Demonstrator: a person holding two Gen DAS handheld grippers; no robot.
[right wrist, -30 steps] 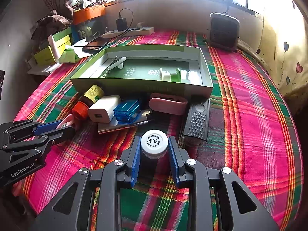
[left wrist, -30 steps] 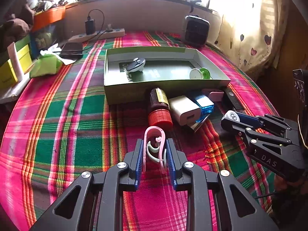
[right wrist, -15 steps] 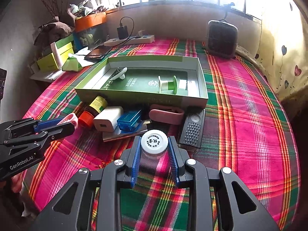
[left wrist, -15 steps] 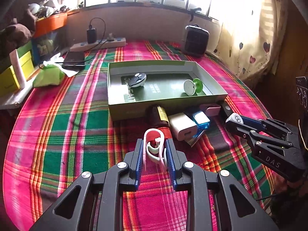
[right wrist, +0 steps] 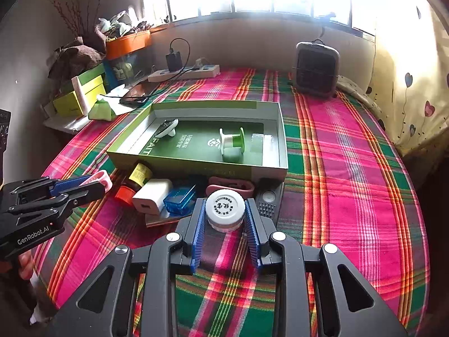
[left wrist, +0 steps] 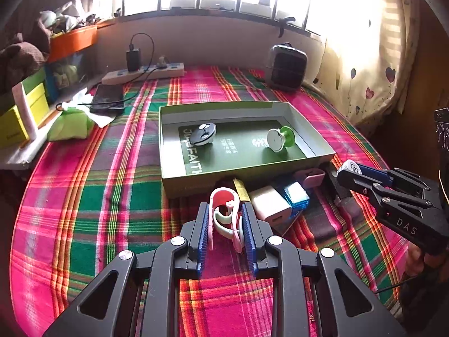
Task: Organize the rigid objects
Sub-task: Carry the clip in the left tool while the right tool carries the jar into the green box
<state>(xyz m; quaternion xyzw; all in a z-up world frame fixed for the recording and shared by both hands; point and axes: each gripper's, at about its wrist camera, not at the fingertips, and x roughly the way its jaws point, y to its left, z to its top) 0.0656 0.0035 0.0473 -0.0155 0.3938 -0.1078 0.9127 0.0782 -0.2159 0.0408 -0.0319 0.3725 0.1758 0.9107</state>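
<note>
While both grippers hang above the plaid bed cover [left wrist: 84, 196], each already carries something; the left gripper [left wrist: 226, 221] is pinching a pink clip [left wrist: 224, 210] by its two flat sides, and the right gripper [right wrist: 224, 219] is pressed against the clear body of a small white-capped jar [right wrist: 224, 209], just under the lid. Ahead of both lies the green box [left wrist: 196, 185], open-topped, with a black-and-white gadget [left wrist: 202, 134] and a green spool [left wrist: 279, 139] already inside; crowded against its near wall are a white charger [left wrist: 269, 205], a blue case [left wrist: 296, 196], an amber bottle with a red cap [right wrist: 133, 181], a pink case [right wrist: 231, 186] and a dark remote [right wrist: 268, 200].

The clip looks like thin, light plastic – springy rather than stiff, so a hard squeeze may flex it or let it twist out; holding it across the broad sides, as now, seems the safest grasp. The jar appears rigid and smooth, probably slippery; a hold on the body below the cap should keep it level – the cap itself might turn or lift. Both seem light enough to be set into the box without strain.
</note>
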